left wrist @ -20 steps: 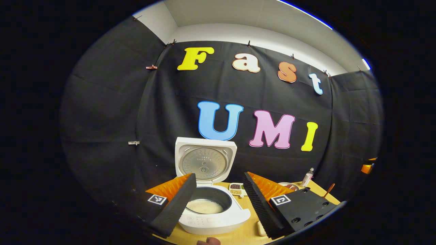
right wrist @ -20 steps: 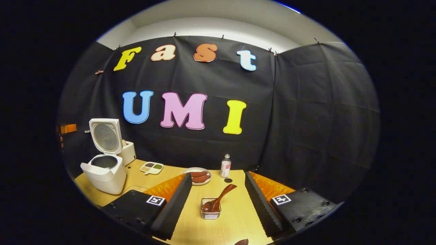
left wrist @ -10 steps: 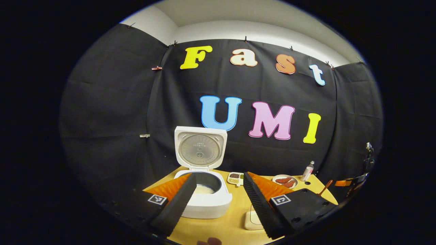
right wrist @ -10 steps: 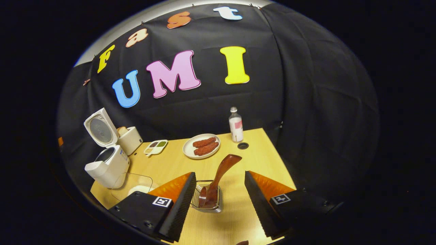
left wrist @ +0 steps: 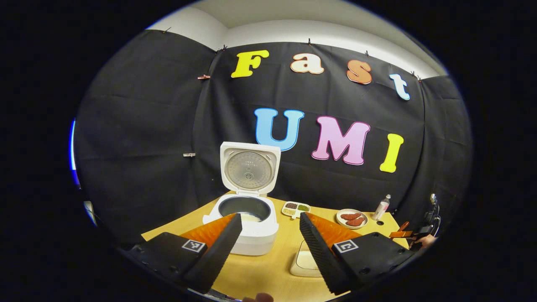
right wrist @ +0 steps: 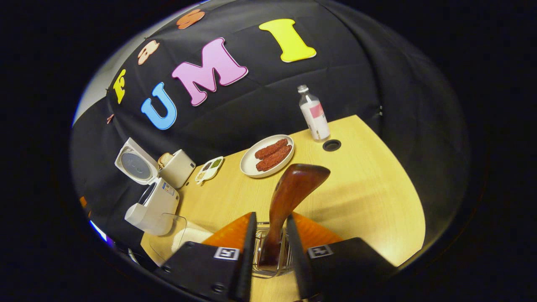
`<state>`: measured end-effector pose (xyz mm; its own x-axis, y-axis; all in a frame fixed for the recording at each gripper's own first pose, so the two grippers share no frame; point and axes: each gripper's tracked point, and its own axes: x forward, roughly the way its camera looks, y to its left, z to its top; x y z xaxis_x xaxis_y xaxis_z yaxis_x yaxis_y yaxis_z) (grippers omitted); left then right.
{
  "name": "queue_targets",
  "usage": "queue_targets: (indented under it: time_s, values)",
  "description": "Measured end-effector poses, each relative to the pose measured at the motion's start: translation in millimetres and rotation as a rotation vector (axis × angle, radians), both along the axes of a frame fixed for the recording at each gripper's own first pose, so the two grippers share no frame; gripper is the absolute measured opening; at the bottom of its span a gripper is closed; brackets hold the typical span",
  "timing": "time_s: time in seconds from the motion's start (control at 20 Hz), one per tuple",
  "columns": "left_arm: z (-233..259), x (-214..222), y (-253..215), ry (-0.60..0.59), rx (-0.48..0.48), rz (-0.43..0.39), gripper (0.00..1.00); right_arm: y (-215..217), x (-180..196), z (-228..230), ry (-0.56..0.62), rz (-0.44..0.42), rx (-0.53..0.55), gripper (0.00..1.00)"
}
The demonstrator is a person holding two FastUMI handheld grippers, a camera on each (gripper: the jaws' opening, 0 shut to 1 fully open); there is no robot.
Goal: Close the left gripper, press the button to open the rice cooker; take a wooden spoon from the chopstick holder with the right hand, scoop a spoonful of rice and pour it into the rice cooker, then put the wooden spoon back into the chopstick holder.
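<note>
the right gripper (right wrist: 268, 247) brackets the wooden spoon (right wrist: 289, 197) handle, fingers nearly touching it; the handle rises steeply from the chopstick holder (right wrist: 268, 260), leaning far-right.

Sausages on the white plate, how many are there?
2. Both sausages lie side by side on the white plate near the bottle: one nearer the wall, one nearer the wooden spoon. None looks hidden.

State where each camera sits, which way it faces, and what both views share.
Left gripper view: rides the left gripper, jaws apart, facing the open rice cooker across the table.
Right gripper view: rides the right gripper, tilted down at the wooden spoon in the wire holder, jaws around its handle.
Shared: rice cooker, sausage plate, bottle.
</note>
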<state>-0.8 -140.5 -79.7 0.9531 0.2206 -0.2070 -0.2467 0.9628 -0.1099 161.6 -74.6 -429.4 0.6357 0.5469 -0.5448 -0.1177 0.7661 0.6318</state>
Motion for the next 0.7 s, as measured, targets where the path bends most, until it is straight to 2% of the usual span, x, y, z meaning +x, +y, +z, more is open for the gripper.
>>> queue_targets:
  time_s: [0.1,0.15,0.2,0.35,0.5,0.7]
  values:
    - [4,-7,1,0.002,0.019,0.008,0.95,-5,6,2,-0.027,-0.030,-0.007,0.18]
    - [5,-9,1,0.000,0.028,0.009,0.95,-2,16,1,-0.051,-0.038,-0.005,0.25]
    - [6,-12,2,-0.002,0.034,0.006,0.95,-10,2,18,-0.081,-0.040,-0.020,0.18]
    - [3,-17,11,0.002,0.025,0.001,0.95,-5,1,29,-0.163,-0.012,-0.069,0.13]
    - [4,-18,26,-0.008,-0.023,-0.004,0.95,-10,4,56,-0.208,-0.056,-0.080,0.11]
    - [1,-26,63,-0.004,0.002,-0.033,0.95,-1,-4,123,-0.309,-0.105,-0.094,0.10]
